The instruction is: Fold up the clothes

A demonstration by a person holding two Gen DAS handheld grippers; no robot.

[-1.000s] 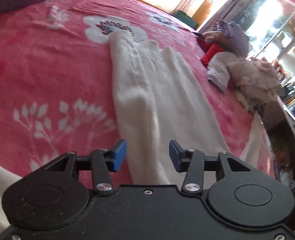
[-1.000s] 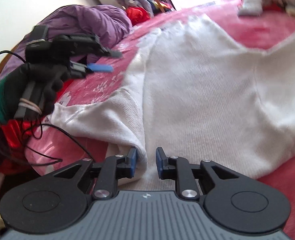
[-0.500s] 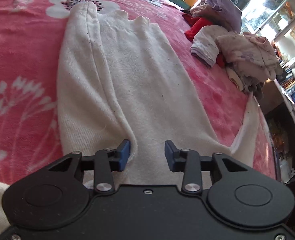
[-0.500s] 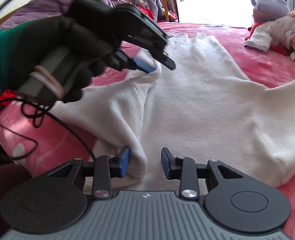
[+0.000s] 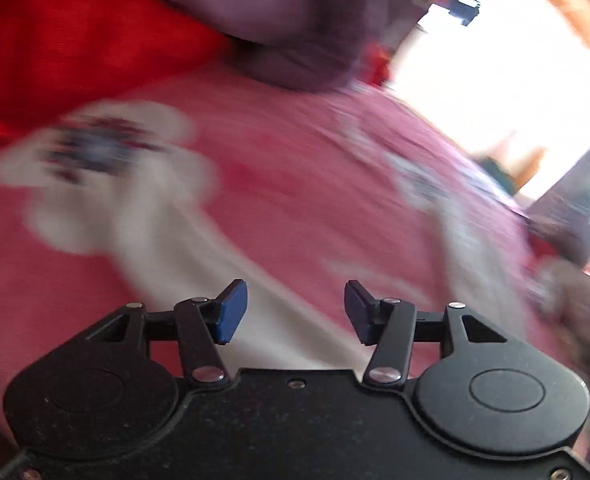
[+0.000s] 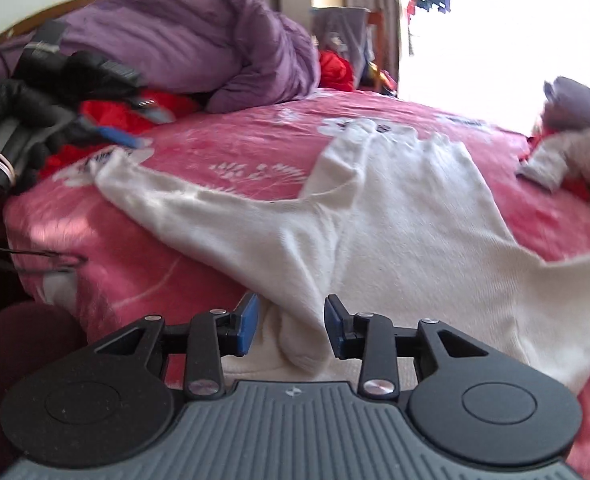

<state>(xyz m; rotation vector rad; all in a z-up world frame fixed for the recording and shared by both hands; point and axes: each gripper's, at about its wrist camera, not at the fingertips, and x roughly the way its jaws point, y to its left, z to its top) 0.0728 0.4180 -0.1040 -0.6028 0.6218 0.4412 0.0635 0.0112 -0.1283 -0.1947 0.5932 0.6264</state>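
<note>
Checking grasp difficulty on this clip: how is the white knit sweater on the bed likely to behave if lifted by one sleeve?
The white sweater looks floppy: it lies creased and bunched on the pink bedspread, so it would probably drape and trail. Its fuzzy knit likely grips the pads rather than slipping. The long outstretched sleeve may stretch or drag the body along.

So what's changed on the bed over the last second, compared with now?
The left gripper has swung out from over the white sweater to its sleeve end near the purple duvet; its jaws are opening, with nothing seen between them. That sleeve now lies stretched out sideways. The right gripper has opened slightly around the sweater's bottom fold. The sweater's body and the clothes pile stayed put.
</note>
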